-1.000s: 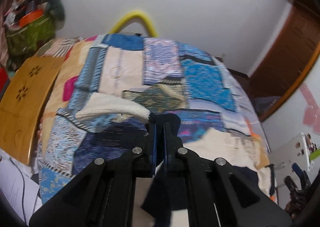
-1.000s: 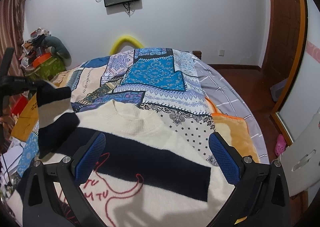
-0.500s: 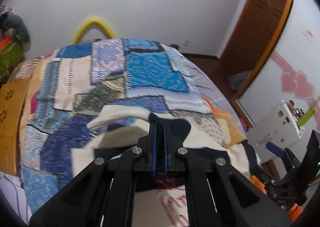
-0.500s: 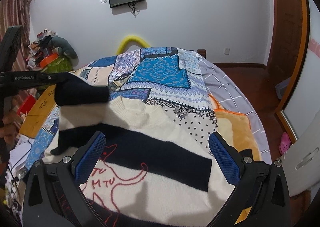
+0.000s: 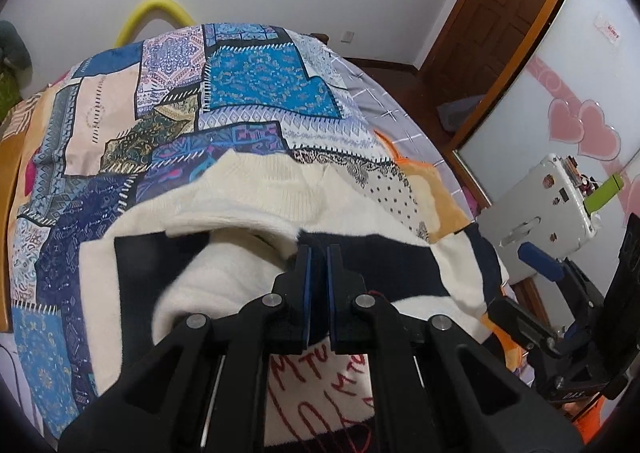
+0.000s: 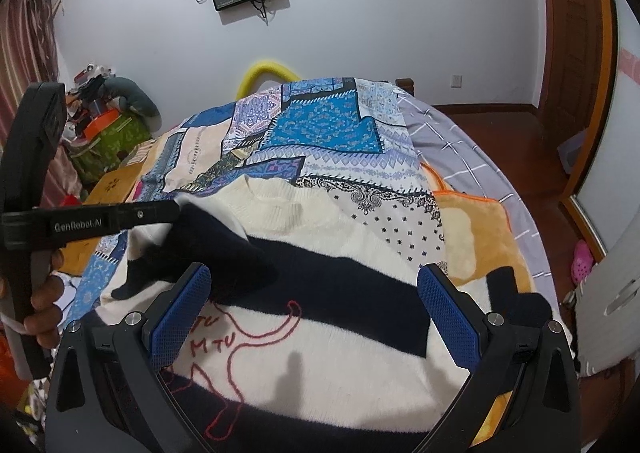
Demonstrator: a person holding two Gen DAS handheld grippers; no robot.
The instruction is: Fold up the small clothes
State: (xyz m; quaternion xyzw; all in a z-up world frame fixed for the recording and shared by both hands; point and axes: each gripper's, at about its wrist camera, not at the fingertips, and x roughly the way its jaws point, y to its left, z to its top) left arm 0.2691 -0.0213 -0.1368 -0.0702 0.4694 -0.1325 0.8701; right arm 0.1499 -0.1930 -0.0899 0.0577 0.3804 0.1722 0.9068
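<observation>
A small cream sweater (image 6: 360,365) with navy stripes and red stitched letters lies flat on the patchwork bedspread (image 6: 320,141). My left gripper (image 5: 317,253) is shut on the sweater's left sleeve (image 5: 248,229) and holds it folded over the chest; it shows in the right wrist view (image 6: 176,209) at the left, with the navy cuff (image 6: 208,249) draped below it. My right gripper (image 6: 316,309) is open and empty, hovering over the sweater's lower part. It shows at the right edge of the left wrist view (image 5: 552,293).
An orange blanket (image 6: 476,237) lies under the sweater's right side. A wooden board (image 6: 112,189) and a cluttered green bin (image 6: 108,137) stand left of the bed. A wooden door (image 5: 488,5) and a white cabinet (image 5: 536,209) are on the right.
My left gripper has carried the sleeve rightward from the bed's left side across the sweater's chest. The right gripper has stayed open over the sweater, moving slightly forward.
</observation>
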